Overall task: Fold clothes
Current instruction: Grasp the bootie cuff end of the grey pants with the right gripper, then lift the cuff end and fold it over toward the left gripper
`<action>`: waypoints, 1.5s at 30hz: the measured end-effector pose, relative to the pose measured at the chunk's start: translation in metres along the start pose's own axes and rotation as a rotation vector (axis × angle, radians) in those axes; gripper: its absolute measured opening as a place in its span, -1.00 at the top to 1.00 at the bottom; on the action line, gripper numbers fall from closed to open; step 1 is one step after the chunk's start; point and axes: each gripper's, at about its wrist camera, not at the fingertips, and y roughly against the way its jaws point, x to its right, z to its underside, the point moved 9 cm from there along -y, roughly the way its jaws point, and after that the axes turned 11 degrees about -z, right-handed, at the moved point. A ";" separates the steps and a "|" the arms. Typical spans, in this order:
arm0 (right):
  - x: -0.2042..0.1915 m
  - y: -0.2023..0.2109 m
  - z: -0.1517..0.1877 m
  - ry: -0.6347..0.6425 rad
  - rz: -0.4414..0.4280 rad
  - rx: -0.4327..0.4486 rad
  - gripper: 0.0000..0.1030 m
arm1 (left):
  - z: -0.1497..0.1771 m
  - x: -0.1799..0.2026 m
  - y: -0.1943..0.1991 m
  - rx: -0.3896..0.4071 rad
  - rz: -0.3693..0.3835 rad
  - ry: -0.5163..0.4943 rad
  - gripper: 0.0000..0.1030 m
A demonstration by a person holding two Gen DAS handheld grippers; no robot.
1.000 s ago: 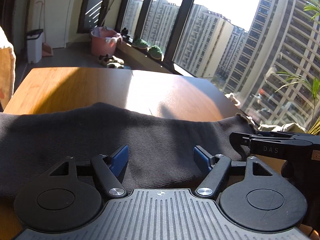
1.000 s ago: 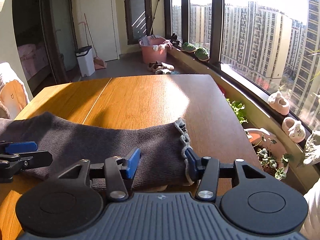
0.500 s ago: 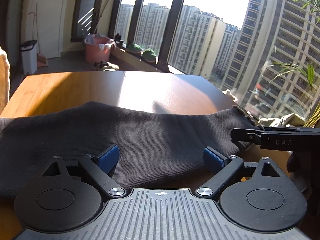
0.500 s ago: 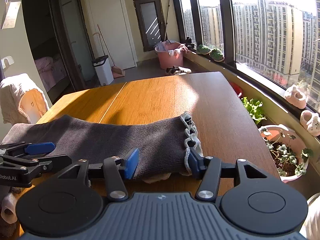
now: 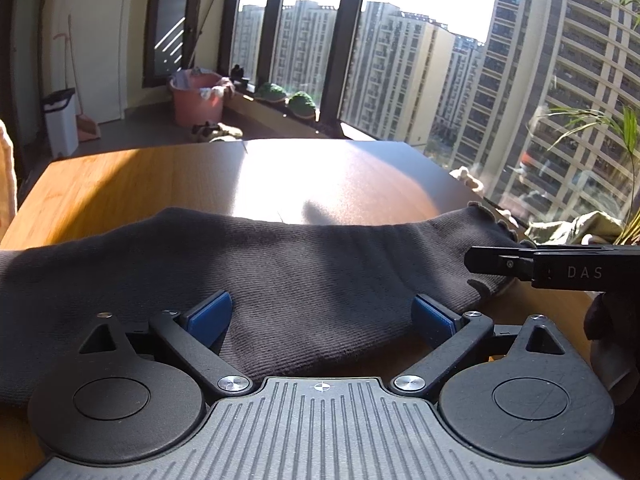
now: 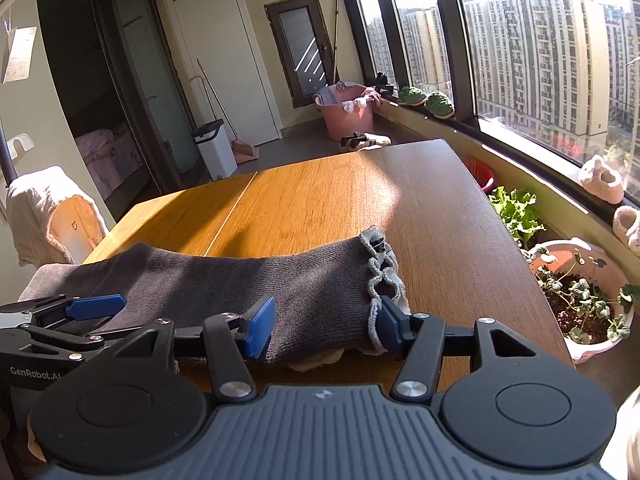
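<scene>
The dark knit garment (image 5: 320,280) lies on the counter (image 6: 320,200), long axis crosswise to both hand-held grippers, left hand-held gripper (image 5: 322,318) spread wide mid-length, right hand-held gripper (image 6: 324,326) open, empty, straddling its ruffled end.

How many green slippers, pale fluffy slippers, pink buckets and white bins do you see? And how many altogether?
Green slippers: 2
Pale fluffy slippers: 2
Pink bucket: 1
White bin: 1
Total: 6
</scene>
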 end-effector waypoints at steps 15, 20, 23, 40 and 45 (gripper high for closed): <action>0.036 0.016 0.000 -0.152 0.139 0.065 -0.20 | -0.007 0.013 -0.014 0.005 0.058 0.025 -0.94; 0.030 0.011 0.001 -0.171 0.088 0.042 0.15 | -0.006 0.011 -0.014 0.007 0.067 0.042 -0.95; 0.021 0.010 -0.006 -0.139 0.078 0.050 0.51 | -0.006 0.012 -0.013 0.008 0.075 0.054 -0.95; -0.098 -0.020 0.006 0.441 0.099 -0.008 0.62 | -0.065 0.040 -0.017 -0.039 0.161 0.068 -0.09; -0.073 0.012 -0.006 0.333 0.077 0.046 0.12 | -0.039 0.045 -0.047 -0.096 0.127 0.041 -0.04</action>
